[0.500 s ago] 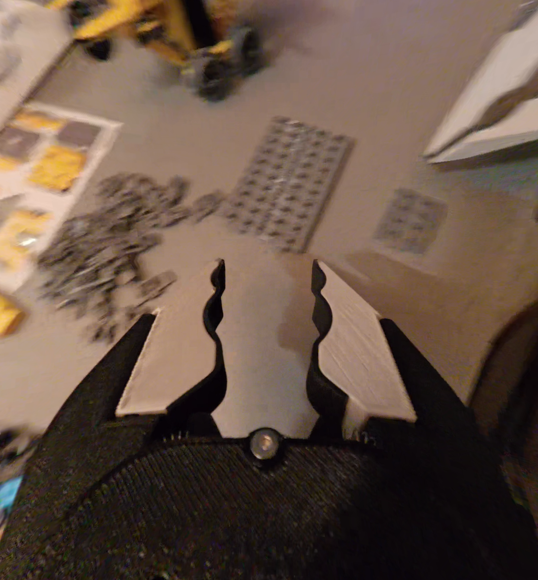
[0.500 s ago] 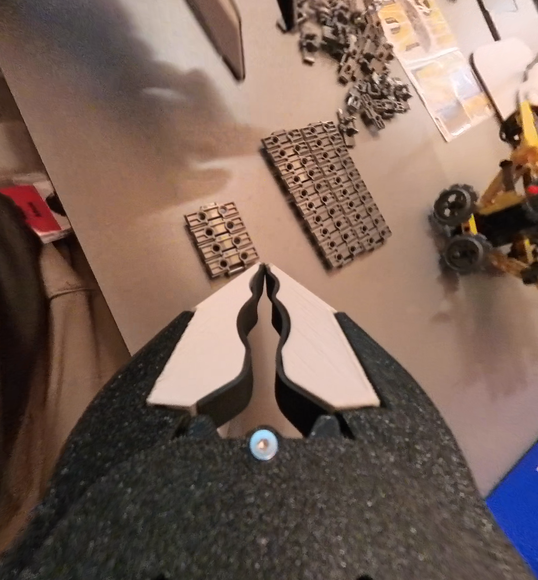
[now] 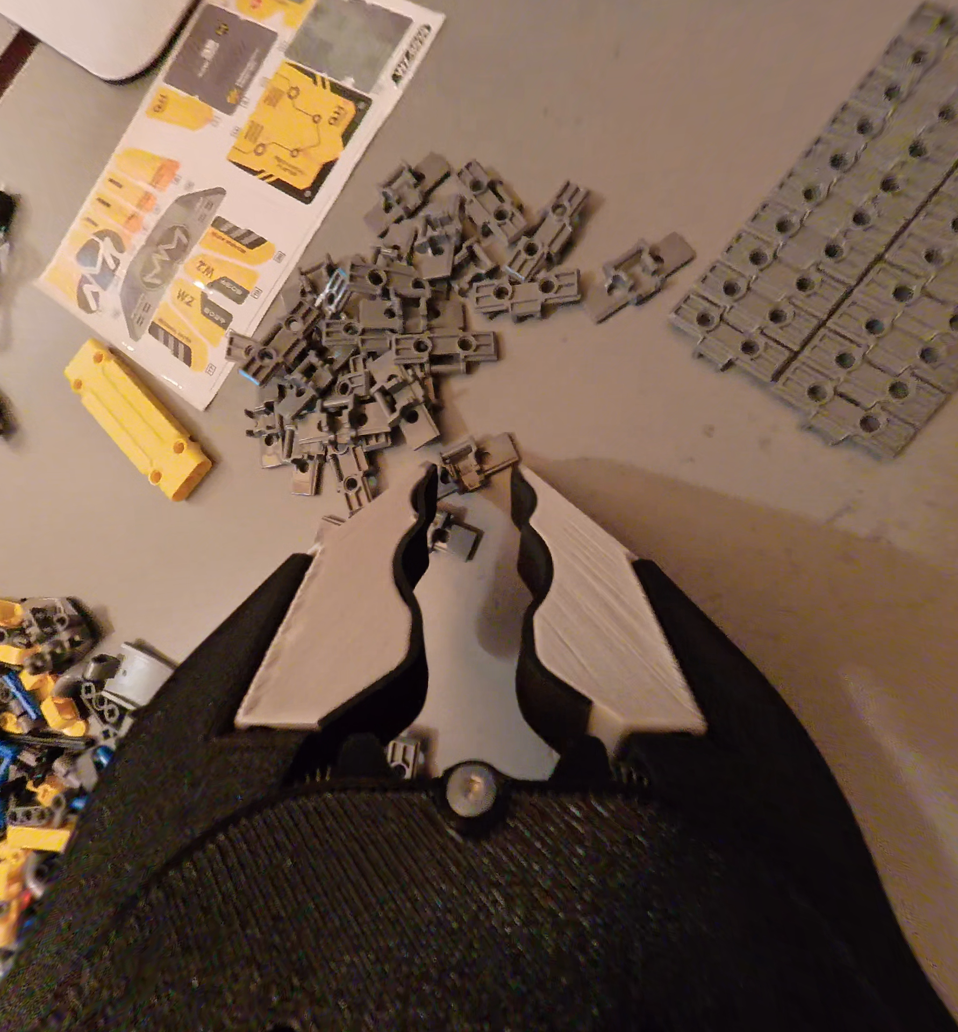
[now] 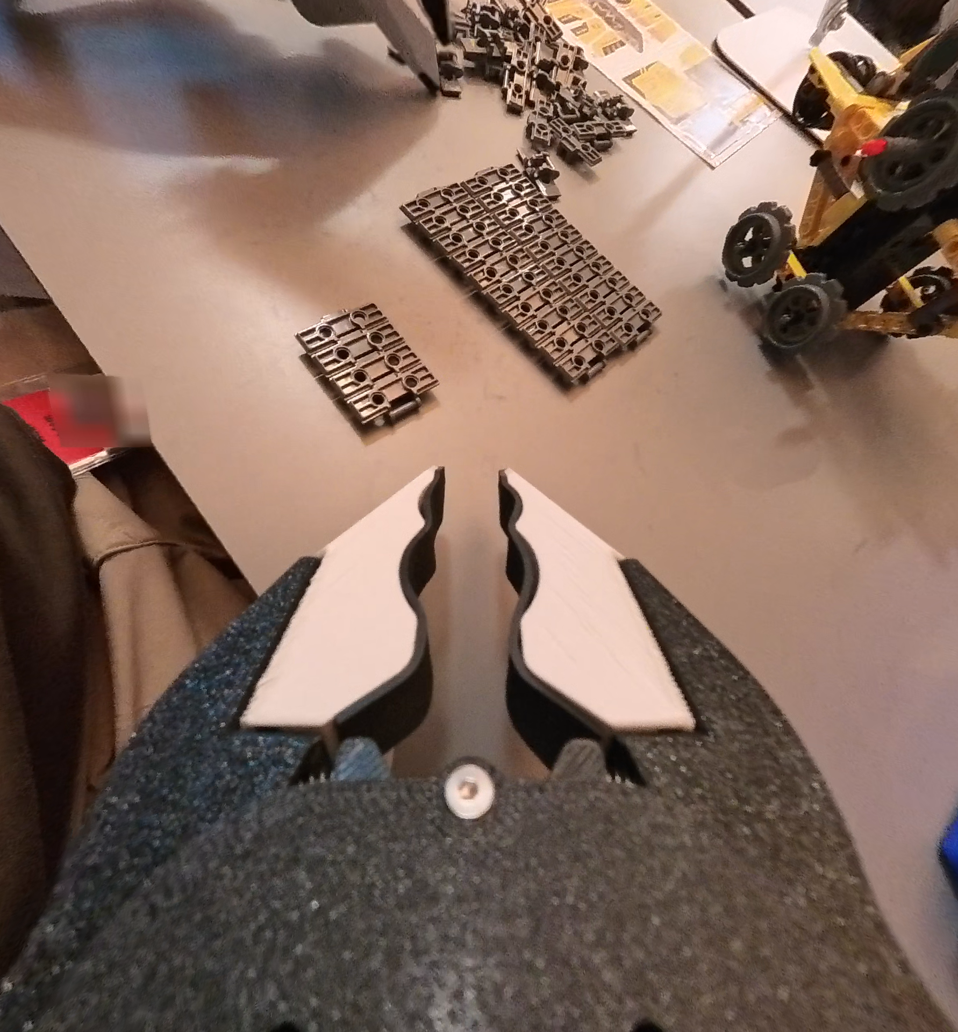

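Left gripper (image 3: pixel 474 474) is hanging low over the grey counter (image 3: pixel 605 402) with its jaws parted, straddling a single grey track link (image 3: pixel 479 460) at its tips without visibly clamping it; a second loose link (image 3: pixel 457 539) is lying between the fingers farther back. Just beyond the tips, a heap of grey links (image 3: pixel 376 335) is spreading toward a sticker sheet (image 3: pixel 231 167), with a yellow panel piece (image 3: pixel 136 419) lying beside that sheet. A large assembled track mat (image 3: pixel 868 251) is lying to the right, apart from the heap.

Right gripper (image 4: pixel 471 483) is hovering above bare counter (image 4: pixel 661 530), its jaws partly open and holding nothing. A small joined track section (image 4: pixel 368 371) is sitting nearest, just ahead of the tips, with the large mat (image 4: pixel 532 279) beyond it and a yellow wheeled model (image 4: pixel 868 223) standing off to the right.
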Action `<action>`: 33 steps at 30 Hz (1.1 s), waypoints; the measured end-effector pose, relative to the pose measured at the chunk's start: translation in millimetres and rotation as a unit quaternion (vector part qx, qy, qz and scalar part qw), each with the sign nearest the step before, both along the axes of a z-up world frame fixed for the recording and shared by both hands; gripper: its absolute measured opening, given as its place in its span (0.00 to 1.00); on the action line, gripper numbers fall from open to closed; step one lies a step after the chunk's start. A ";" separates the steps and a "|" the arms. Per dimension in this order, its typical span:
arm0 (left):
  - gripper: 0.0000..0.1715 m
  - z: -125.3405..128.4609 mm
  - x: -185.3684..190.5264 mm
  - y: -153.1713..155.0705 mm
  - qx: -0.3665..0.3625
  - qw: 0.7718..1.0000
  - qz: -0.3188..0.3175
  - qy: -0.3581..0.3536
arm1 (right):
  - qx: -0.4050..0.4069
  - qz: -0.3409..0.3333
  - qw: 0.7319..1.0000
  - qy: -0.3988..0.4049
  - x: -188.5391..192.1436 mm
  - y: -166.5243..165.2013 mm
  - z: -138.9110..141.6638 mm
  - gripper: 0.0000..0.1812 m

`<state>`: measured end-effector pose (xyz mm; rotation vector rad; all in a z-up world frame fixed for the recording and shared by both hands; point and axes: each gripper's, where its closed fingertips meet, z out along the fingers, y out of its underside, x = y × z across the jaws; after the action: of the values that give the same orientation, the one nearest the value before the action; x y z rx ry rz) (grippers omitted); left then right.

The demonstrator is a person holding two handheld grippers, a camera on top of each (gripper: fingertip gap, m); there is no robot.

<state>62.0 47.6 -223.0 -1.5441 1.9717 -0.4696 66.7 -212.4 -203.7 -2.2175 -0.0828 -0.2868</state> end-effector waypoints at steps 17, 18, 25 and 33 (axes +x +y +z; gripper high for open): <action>0.00 31.9 -14.4 -28.7 -0.042 0.998 -0.034 -0.030 | 0.016 -0.014 1.000 -0.019 5.2 -5.7 7.9 0.11; 0.00 35.9 -15.2 -33.6 -0.054 0.997 -0.040 -0.037 | 0.019 -0.014 0.999 -0.021 5.2 -5.1 9.5 0.11; 0.00 69.7 -16.3 -99.9 -0.195 0.969 -0.116 -0.096 | 0.131 0.049 0.985 -0.104 -14.9 18.1 52.2 0.14; 0.00 83.5 -26.8 -179.3 -0.374 0.897 -0.223 -0.070 | 0.198 0.161 0.959 -0.124 -36.2 40.4 72.0 0.22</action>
<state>35.2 -131.7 -139.6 -1.3700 2.1413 -1.6398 30.5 -172.0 -131.7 -1.7284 -0.4773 -0.3642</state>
